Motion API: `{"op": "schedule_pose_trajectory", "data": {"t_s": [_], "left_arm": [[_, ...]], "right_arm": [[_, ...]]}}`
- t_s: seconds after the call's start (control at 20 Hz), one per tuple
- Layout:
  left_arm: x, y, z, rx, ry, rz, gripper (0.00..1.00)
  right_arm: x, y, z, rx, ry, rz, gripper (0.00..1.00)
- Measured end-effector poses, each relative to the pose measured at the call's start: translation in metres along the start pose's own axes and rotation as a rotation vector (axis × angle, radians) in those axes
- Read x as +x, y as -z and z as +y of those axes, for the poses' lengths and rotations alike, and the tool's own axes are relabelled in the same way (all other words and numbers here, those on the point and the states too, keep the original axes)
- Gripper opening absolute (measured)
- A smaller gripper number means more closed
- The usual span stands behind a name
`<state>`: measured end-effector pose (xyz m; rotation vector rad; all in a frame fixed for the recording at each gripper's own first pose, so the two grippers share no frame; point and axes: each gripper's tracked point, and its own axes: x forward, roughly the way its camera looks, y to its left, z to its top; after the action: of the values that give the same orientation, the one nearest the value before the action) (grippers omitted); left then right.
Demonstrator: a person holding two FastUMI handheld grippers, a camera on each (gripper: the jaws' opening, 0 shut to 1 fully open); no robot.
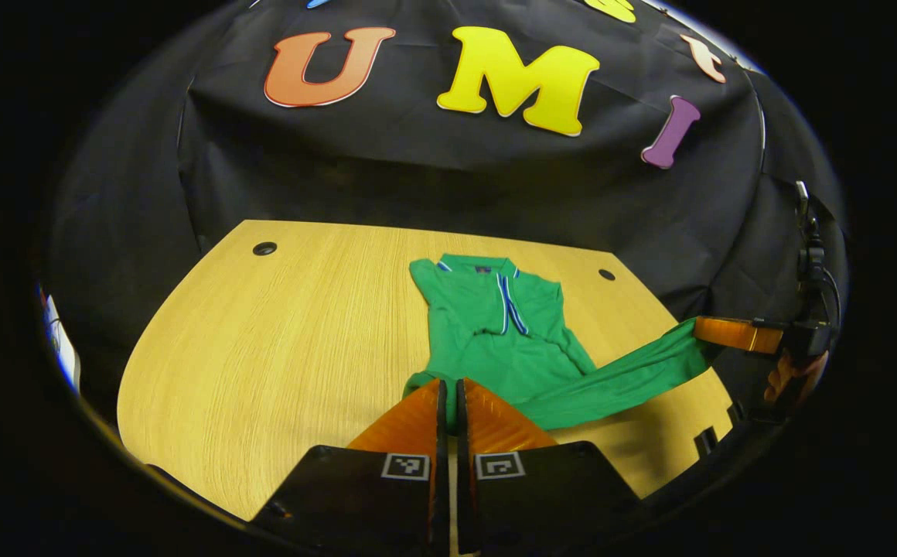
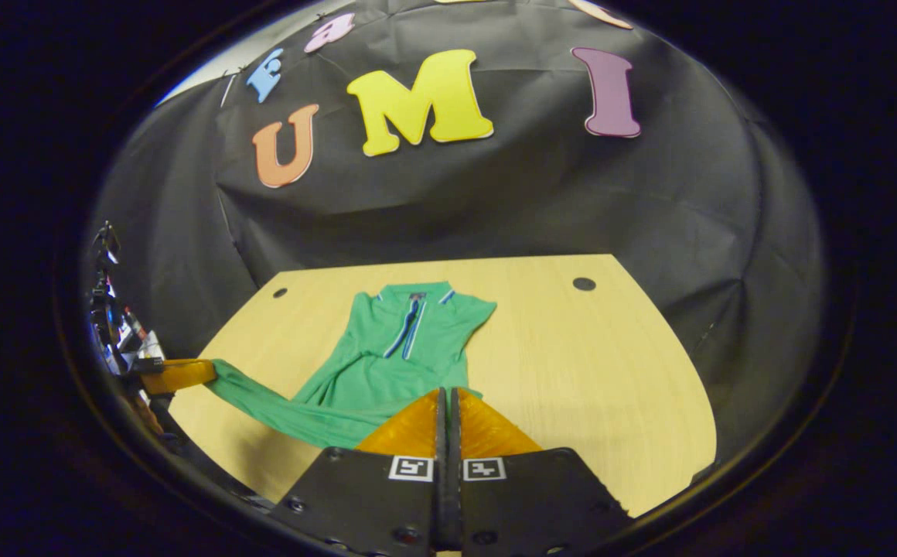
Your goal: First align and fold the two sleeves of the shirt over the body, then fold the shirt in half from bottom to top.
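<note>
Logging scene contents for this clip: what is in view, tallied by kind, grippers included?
Green shirt: 1
Wooden table: 1
Round holes in the table top: 2
Grippers, each pinching shirt fabric: 2, the left gripper and the right gripper
Total: 6

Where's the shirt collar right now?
In the left gripper view, the collar lies at the table's far edge, opposite the left gripper pinching the shirt.
</note>
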<state>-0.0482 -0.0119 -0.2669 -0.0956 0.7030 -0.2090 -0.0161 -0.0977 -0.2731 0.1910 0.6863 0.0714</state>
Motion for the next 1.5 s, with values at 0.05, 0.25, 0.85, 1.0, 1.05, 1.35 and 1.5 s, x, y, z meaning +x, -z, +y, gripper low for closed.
{"op": "schedule_pose_trajectory", "data": {"t_s": [0.05, 0.25, 0.85, 1.0, 1.05, 1.35, 1.5], "left_arm": [[0.007, -0.012, 0.0, 0.005, 0.0, -0.012, 0.09], [0.042, -0.055, -0.003, 0.003, 0.009, -0.042, 0.09], [0.171, -0.152, 0.019, 0.013, -0.04, -0.137, 0.09], [0.203, -0.172, 0.028, 0.016, -0.069, -0.165, 0.09], [0.212, -0.179, 0.032, 0.015, -0.085, -0.181, 0.09], [0.23, -0.178, 0.045, 0.084, -0.166, -0.175, 0.73], [0.227, -0.19, 0.047, 0.088, -0.186, -0.212, 1.0]], "right_arm": [[0.009, -0.014, 0.0, 0.002, -0.006, -0.012, 0.0], [0.043, -0.055, -0.006, 0.023, -0.013, -0.036, 0.0], [0.17, -0.139, -0.016, -0.024, -0.016, -0.033, 0.0], [0.209, -0.159, -0.016, -0.031, -0.006, -0.043, 0.0], [0.221, -0.165, -0.015, -0.031, -0.005, -0.049, 0.0], [0.254, -0.165, 0.0, -0.008, -0.045, -0.042, 0.36], [0.246, -0.171, 0.0, -0.028, -0.019, -0.079, 0.82]]}}
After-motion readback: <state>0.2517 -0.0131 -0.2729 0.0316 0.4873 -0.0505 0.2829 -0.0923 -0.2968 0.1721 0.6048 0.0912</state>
